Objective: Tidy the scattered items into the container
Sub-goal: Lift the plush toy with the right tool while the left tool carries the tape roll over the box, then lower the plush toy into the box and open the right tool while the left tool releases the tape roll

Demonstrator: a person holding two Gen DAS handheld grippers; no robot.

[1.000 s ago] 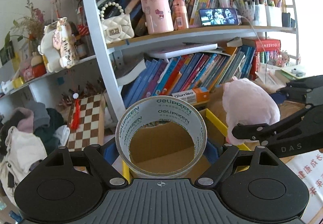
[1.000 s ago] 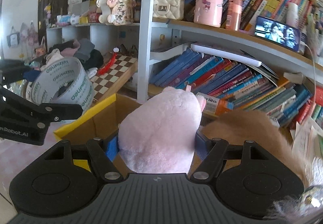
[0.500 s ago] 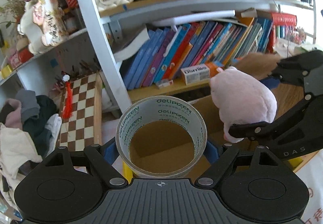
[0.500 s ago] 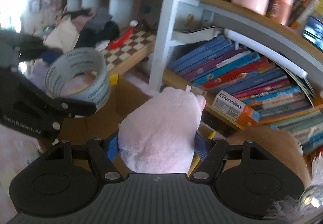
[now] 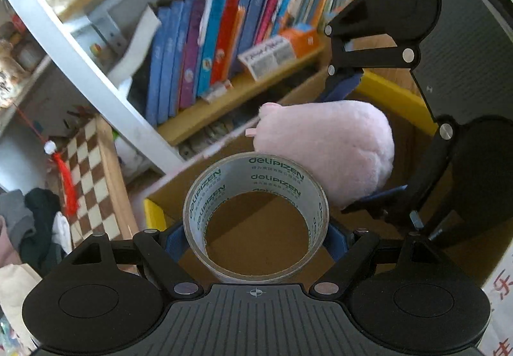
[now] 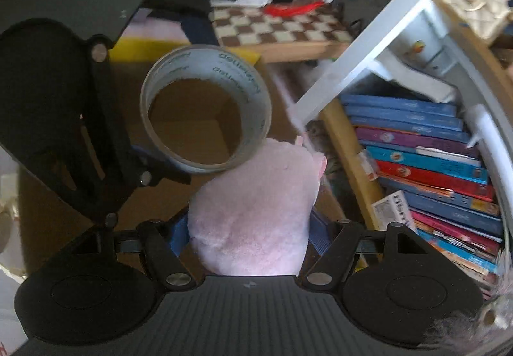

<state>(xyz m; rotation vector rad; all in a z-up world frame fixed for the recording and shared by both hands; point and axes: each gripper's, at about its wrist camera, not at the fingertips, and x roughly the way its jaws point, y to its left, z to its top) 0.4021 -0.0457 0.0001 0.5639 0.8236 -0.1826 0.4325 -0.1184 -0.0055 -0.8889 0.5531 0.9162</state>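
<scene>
Both loads are over the cardboard box (image 5: 410, 144) now. Our left gripper (image 5: 256, 237) is clamped on the tape roll (image 5: 256, 195), its open core facing straight down into the box floor. Our right gripper (image 6: 248, 234) squeezes the pink plush toy (image 6: 253, 211), long axis pointing forward along the fingers, nose toward the bookshelf (image 6: 416, 147). Roll and plush are just touching, side by side above the box's open mouth. What counts next: the box lies directly below both, so release looks like a straight drop.

The right hand-held gripper (image 6: 248, 235) clamps a pink plush toy (image 6: 253, 211) beside a tape roll (image 6: 206, 109) over a cardboard box (image 6: 64, 221)
</scene>
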